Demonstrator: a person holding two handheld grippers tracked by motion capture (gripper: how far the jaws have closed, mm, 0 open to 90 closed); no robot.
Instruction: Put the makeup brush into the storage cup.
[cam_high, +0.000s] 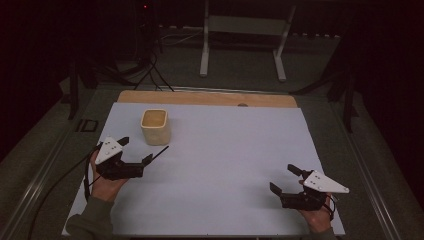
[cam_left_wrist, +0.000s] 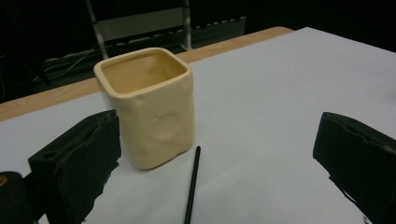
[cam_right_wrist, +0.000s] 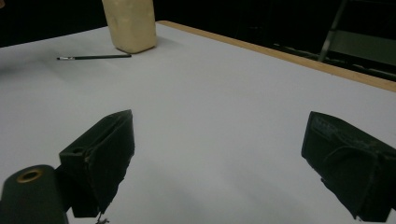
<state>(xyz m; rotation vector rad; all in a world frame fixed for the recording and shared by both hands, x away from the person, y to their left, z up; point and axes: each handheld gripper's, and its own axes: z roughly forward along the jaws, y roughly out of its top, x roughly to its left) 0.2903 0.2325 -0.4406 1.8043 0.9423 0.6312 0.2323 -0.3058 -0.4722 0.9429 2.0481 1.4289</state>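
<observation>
A cream square cup (cam_high: 155, 126) stands upright on the white sheet (cam_high: 225, 165) at the back left. A thin black brush (cam_high: 159, 153) lies flat on the sheet just in front of the cup. My left gripper (cam_high: 136, 150) rests open beside the brush, and nothing is between its jaws. In the left gripper view the cup (cam_left_wrist: 149, 107) and the brush (cam_left_wrist: 192, 186) lie ahead between the spread jaws of my left gripper (cam_left_wrist: 218, 126). My right gripper (cam_high: 282, 178) stands open and empty at the front right. From the right gripper (cam_right_wrist: 219, 121) the cup (cam_right_wrist: 130, 23) and brush (cam_right_wrist: 93, 57) appear far off.
The sheet covers a wooden table whose bare edge (cam_high: 210, 97) shows at the back. Behind the table stand a white metal frame (cam_high: 242, 40) and black cables (cam_high: 150, 70) on the floor. Dark surroundings lie beyond.
</observation>
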